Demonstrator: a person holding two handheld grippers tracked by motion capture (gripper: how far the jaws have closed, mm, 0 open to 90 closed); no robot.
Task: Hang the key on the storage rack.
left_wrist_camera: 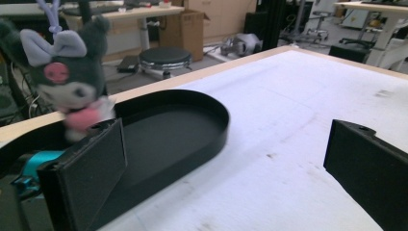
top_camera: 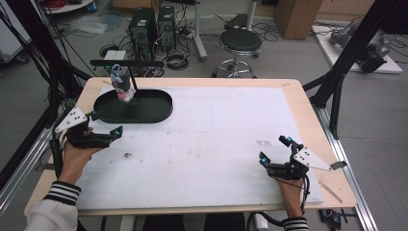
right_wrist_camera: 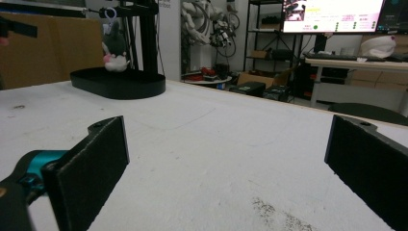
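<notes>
Looking down from the high view, I see one plush toy (top_camera: 121, 86) hanging by a pale loop from the black arm of a small stand (top_camera: 126, 63), so that its body sits over the left end of the black oval tray (top_camera: 153, 107). In the left gripper view the toy (left_wrist_camera: 67, 82) is close up: dark grey head, two lighter grey ears, a pink round patch on the forehead, a pale face and a pink lump at the front below it. Whether its underside touches the tray floor I cannot tell. In the right gripper view the toy (right_wrist_camera: 114, 48) shows far off, above the tray (right_wrist_camera: 118, 82).

I count one tray, shallow and dark, with a low upright rim (left_wrist_camera: 219, 127), and it lies on the white sheet (top_camera: 216, 139) near the far left corner of the wooden table (top_camera: 308, 115).

I count two grippers. My left gripper (top_camera: 103, 126) rests on the sheet just beside the tray's near left edge, its jaws spread wide with nothing between them; one jaw stands in front of the tray in its own view. My right gripper (top_camera: 274, 150) sits near the table's near right corner, well apart from the tray, jaws also wide and holding nothing, with bare sheet between them. One small dark speck (top_camera: 127, 155) lies on the sheet near the left gripper.
</notes>
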